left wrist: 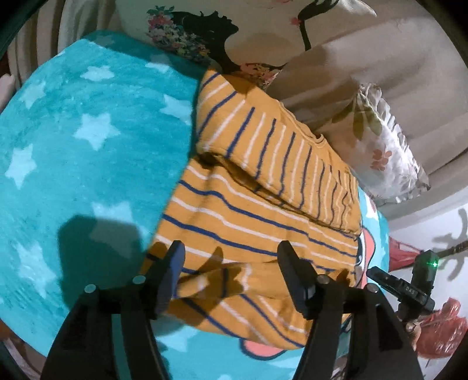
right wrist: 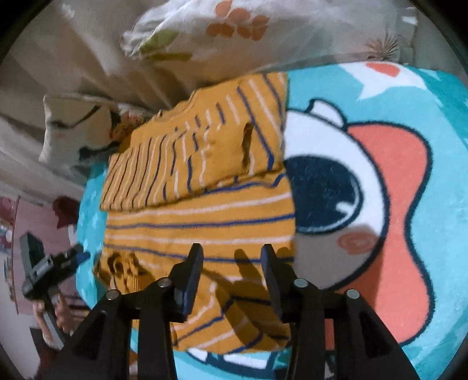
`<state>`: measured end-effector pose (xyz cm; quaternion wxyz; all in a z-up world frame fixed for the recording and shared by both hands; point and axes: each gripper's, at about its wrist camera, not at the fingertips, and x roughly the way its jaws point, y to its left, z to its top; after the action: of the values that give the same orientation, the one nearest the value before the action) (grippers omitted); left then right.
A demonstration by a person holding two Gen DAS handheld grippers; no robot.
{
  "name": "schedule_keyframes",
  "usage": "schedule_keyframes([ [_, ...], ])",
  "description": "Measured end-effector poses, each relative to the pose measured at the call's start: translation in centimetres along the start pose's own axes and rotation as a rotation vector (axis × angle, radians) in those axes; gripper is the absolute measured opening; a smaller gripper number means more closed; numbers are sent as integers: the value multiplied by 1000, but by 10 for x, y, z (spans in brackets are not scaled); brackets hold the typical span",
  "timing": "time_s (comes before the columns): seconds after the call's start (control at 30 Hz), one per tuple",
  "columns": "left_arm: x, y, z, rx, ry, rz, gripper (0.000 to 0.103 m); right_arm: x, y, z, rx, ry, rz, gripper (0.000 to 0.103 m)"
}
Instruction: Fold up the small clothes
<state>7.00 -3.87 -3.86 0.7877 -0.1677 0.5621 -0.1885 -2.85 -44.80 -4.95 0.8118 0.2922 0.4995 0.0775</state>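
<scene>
On teal blanket [left wrist: 73,131], striped orange shirt [left wrist: 248,210] lies folded.

A teal fleece blanket [left wrist: 87,140] with pale stars spreads wide — a big cartoon eye [right wrist: 324,193] printed on it. Behind, 2 floral pillows [left wrist: 386,146] [right wrist: 234,26] rest against beige fabric — red plastic [left wrist: 444,327] lies off at the edge.

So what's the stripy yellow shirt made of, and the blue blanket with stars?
The stripy yellow shirt looks like soft knitted cotton jersey: matte, thin, creasing easily where it is folded, though the fibre cannot be told for sure. The blue blanket looks like plush fleece, probably synthetic: its surface is fuzzy with short pile and the star edges blur.
</scene>
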Motion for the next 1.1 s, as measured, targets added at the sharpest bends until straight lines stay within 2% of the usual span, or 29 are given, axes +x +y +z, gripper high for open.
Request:
schedule_keyframes([
  [0.07, 1, -6, 0, 80, 3, 25, 66, 9, 3, -7, -30, 36, 10, 53],
  [0.2, 3, -34, -11, 313, 40, 31, 66, 27, 24, -26, -142, 102, -22, 54],
  [0.27, 6, -53, -23, 480, 53, 74, 66, 29, 37, -33, -208, 116, -46, 54],
  [0.37, 16, -74, -45, 712, 79, 156, 66, 29, 52, -40, -300, 107, -98, 60],
  [0.47, 30, -82, -59, 844, 117, 189, 66, 35, 60, -41, -359, 123, -126, 63],
  [0.57, 43, -83, -60, 887, 141, 201, 66, 45, 58, -40, -374, 155, -146, 63],
  [0.7, 60, -90, -60, 920, 134, 216, 66, 59, 58, -40, -395, 174, -164, 63],
  [0.83, 75, -94, -55, 912, 141, 224, 66, 70, 62, -39, -418, 179, -183, 63],
  [0.9, 82, -92, -50, 875, 177, 219, 64, 73, 66, -38, -426, 178, -172, 63],
  [1.0, 81, -83, -40, 783, 235, 158, 15, 75, 74, -40, -435, 174, -150, 63],
  [1.1, 72, -68, -23, 654, 226, 108, 10, 82, 71, -39, -418, 174, -149, 63],
])
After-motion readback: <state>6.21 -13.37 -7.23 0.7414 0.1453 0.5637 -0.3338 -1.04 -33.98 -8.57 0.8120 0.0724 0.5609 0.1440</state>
